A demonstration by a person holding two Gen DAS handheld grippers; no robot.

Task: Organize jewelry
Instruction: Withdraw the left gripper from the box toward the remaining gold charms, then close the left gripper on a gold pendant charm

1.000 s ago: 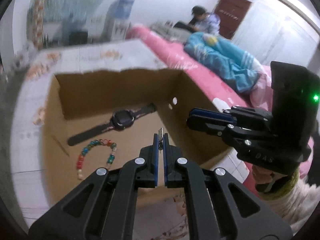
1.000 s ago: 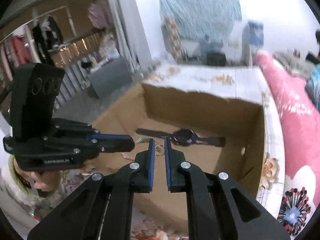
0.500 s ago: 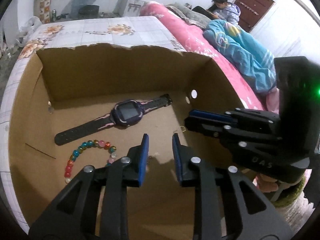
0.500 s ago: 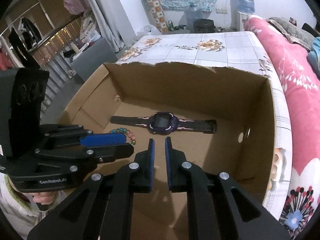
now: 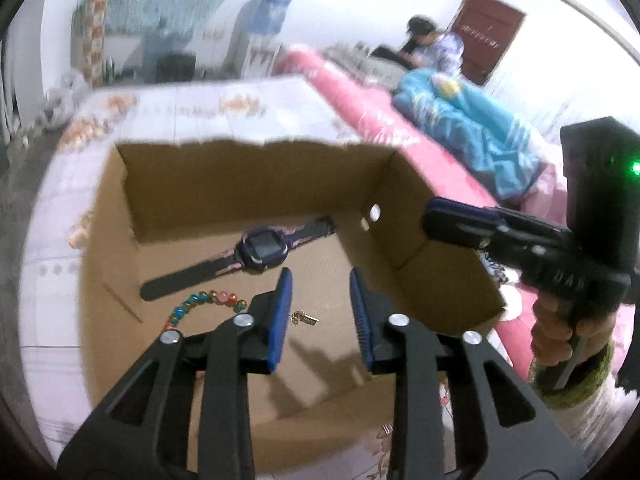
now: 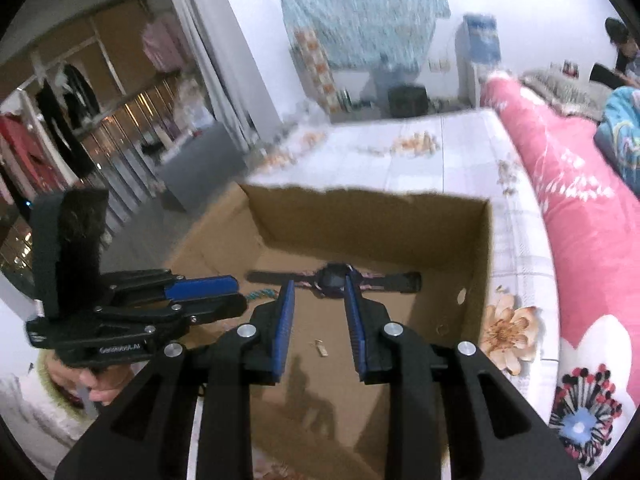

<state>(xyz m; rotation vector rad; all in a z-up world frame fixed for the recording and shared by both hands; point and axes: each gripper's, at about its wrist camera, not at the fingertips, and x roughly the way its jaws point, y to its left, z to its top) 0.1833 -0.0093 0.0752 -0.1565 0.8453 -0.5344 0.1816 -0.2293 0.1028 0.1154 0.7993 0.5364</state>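
An open cardboard box [image 5: 256, 176] [image 6: 372, 216] holds a purple watch [image 5: 262, 249] [image 6: 334, 278], a coloured bead bracelet [image 5: 200, 304] and a small gold earring [image 5: 305, 319] [image 6: 321, 348] on its floor. My left gripper [image 5: 320, 300] is open and empty above the earring; it also shows in the right wrist view [image 6: 240, 294]. My right gripper [image 6: 319, 300] is open and empty above the box; it shows from the side in the left wrist view [image 5: 430, 222].
The box stands on a white floral tablecloth [image 6: 440, 152]. A pink bed [image 5: 360, 96] with a blue blanket [image 5: 472, 128] lies to the right, where a person [image 5: 428, 44] sits. A clothes rack [image 6: 60, 120] stands at the left.
My left gripper opened and let go of the earring, which now lies on the box floor. My right gripper also opened wider. Both grippers have pulled back and up from the box.
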